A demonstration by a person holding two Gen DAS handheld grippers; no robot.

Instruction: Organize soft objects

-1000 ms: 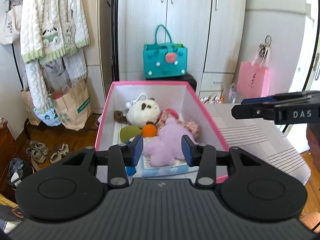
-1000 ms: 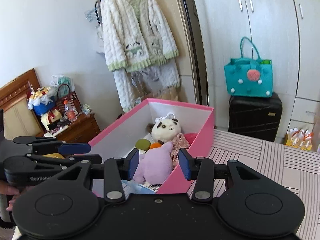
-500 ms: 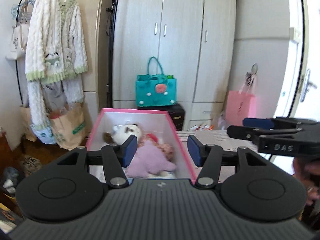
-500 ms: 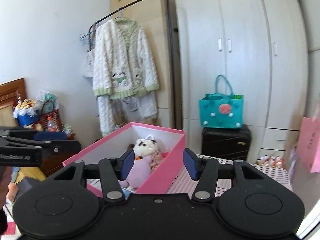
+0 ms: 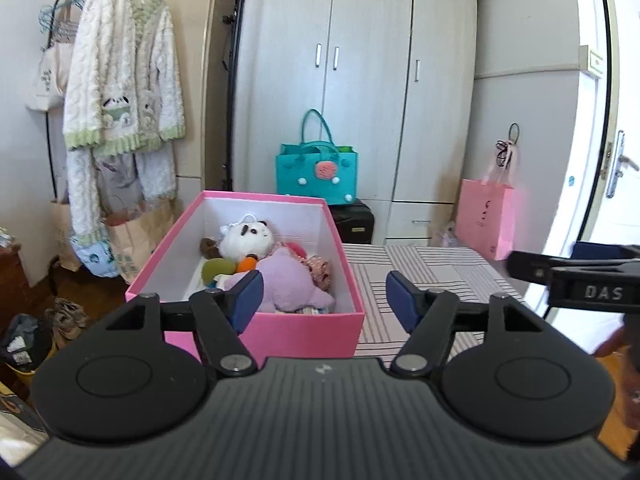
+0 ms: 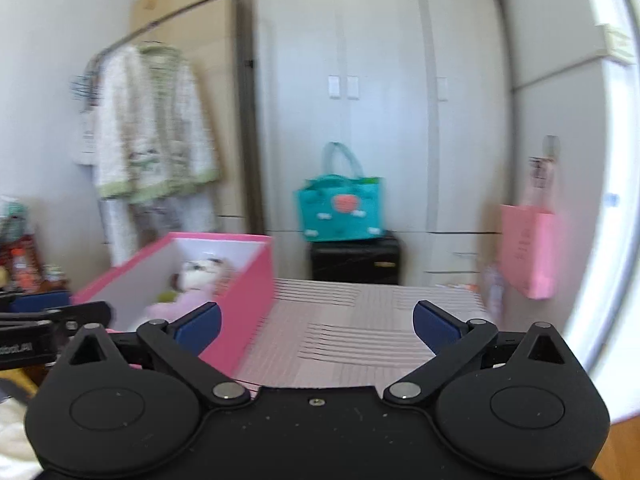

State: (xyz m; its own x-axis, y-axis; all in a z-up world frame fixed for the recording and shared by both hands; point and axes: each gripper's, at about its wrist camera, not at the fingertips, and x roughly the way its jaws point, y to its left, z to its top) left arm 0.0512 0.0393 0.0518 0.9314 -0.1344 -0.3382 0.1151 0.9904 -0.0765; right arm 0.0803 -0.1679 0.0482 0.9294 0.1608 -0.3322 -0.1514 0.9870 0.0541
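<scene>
The left tool (image 5: 323,296) stands partly open with nothing between its pads, its jaws having just been opening. The right tool (image 6: 316,322) gapes wide and empty over the striped worktop (image 6: 340,336), its jaws also just opened. The pink box (image 5: 264,332) sits on that worktop and holds the soft toys: a panda plush (image 5: 248,238), a purple plush (image 5: 290,280), a green ball (image 5: 218,269) and an orange one (image 5: 247,265) (the right view is blurred).
</scene>
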